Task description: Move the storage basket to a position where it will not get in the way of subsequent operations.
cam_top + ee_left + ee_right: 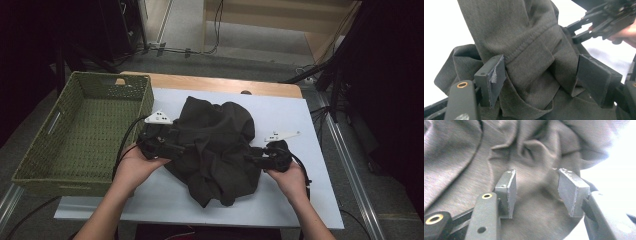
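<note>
Now dark garment [534, 50] bunched between left gripper [541, 77] jaws, pads apart

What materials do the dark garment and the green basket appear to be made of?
Dark garment: probably a soft, matte knit fabric; it crumples in folds and shows a stitched hem in the left gripper view. Green basket: seemingly woven fibre or plastic cord; rows of small holes pattern its walls.

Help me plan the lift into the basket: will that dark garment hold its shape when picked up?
Probably not. The dark garment lies crumpled in soft folds, so it should droop and trail. A thick hemmed fold sits between the left gripper pads, so it likely bunches rather than slips.
</note>
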